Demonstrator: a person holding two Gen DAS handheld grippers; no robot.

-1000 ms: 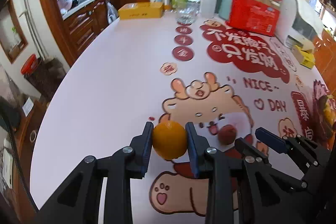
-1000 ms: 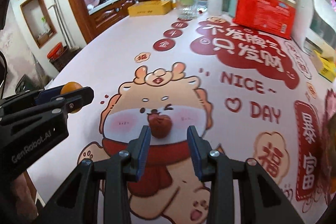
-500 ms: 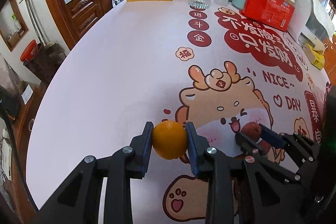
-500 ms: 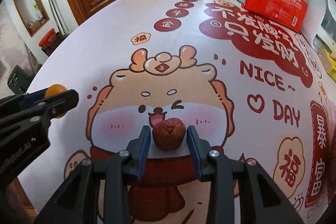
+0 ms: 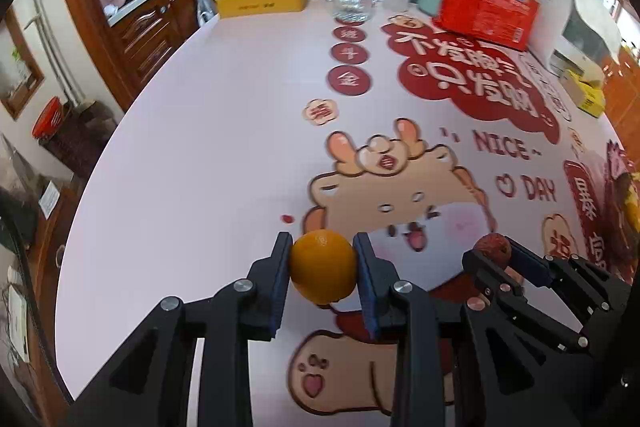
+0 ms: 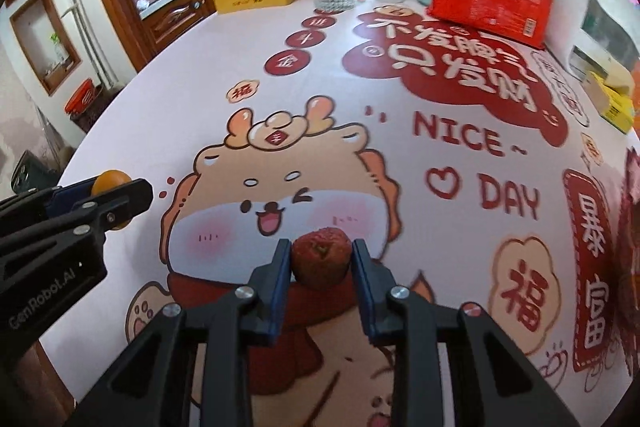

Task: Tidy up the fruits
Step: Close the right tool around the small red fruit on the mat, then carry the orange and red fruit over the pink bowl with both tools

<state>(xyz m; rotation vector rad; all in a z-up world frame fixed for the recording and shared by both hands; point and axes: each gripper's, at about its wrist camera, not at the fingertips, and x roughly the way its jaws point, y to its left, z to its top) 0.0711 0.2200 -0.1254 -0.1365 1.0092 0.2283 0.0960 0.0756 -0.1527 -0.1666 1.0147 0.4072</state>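
The left hand-held gripper [image 5: 322, 269] grasps a round orange citrus fruit [image 5: 322, 265]. At its 3 o'clock the right hand-held gripper [image 6: 319, 261] is clenched on a wrinkled red fruit [image 6: 320, 257] (perhaps a dried date) just above the printed bench [image 6: 224, 59]. Lift both gently and level; avoid squeezing harder.

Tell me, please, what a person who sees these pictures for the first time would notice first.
The bright orange clamped in the left gripper stands out first, low in the left wrist view. Next comes the small dark red fruit pinched in the right gripper, just over the cartoon animal's red scarf. Under both spreads the pink tablecloth with its big cartoon animal and the words NICE DAY.
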